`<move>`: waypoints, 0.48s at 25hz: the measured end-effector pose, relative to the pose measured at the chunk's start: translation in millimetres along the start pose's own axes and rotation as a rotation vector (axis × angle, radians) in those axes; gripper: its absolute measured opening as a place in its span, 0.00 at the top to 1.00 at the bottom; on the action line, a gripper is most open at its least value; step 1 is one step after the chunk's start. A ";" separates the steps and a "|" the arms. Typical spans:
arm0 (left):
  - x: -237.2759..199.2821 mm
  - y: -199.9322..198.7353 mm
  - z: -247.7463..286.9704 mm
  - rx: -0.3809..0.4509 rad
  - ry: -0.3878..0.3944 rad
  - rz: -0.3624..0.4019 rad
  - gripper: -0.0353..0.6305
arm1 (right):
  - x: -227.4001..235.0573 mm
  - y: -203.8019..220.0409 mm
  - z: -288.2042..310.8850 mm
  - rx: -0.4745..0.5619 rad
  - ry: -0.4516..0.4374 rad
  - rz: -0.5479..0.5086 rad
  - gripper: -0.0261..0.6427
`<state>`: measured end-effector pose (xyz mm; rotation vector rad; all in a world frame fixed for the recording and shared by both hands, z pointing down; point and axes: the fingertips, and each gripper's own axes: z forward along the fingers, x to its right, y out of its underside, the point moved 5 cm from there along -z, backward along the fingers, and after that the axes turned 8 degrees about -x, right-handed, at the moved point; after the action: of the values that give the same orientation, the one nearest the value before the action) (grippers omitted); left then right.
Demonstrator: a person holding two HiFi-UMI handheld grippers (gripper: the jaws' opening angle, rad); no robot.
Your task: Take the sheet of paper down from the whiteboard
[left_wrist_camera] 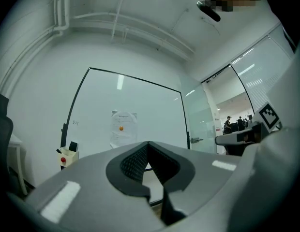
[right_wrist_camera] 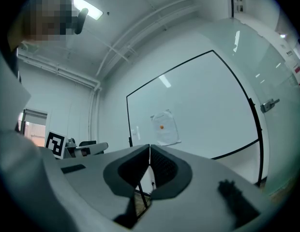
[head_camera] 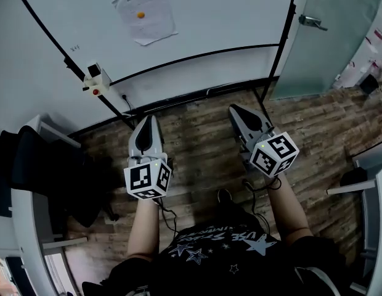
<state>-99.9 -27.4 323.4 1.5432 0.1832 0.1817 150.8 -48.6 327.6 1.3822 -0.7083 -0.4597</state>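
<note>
Wooden floor (head_camera: pixel 200 137) below whiteboard (head_camera: pixel 228 17); glass door (head_camera: pixel 329 42) beside.

text: none legible | sheet of paper (head_camera: pixel 145 12): print too small | shirt (head_camera: pixel 228 246): lettering unclear

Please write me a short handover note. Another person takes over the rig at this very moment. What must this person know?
Left tool: shut, empty, touching nothing.
Right tool: shut, empty, touching nothing.
Sheet of paper: up on the whiteboard, an orange magnet on it near its middle.
Done: nothing that shows; both tools are well short of the sheet.
To do: reach the sheet, free it from the magnet, take it down.
</note>
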 end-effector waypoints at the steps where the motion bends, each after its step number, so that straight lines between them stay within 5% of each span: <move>1: 3.5 -1.8 9.8 0.001 -0.004 0.004 0.93 | 10.2 -1.3 5.1 -0.008 -0.004 0.003 0.94; 12: 20.8 0.2 83.7 -0.022 -0.080 0.012 0.94 | 93.6 -11.9 52.2 -0.046 -0.093 0.019 0.94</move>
<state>-60.3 -103.9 325.2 1.5267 0.1087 0.1309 183.0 -151.3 334.9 1.3167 -0.7814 -0.5244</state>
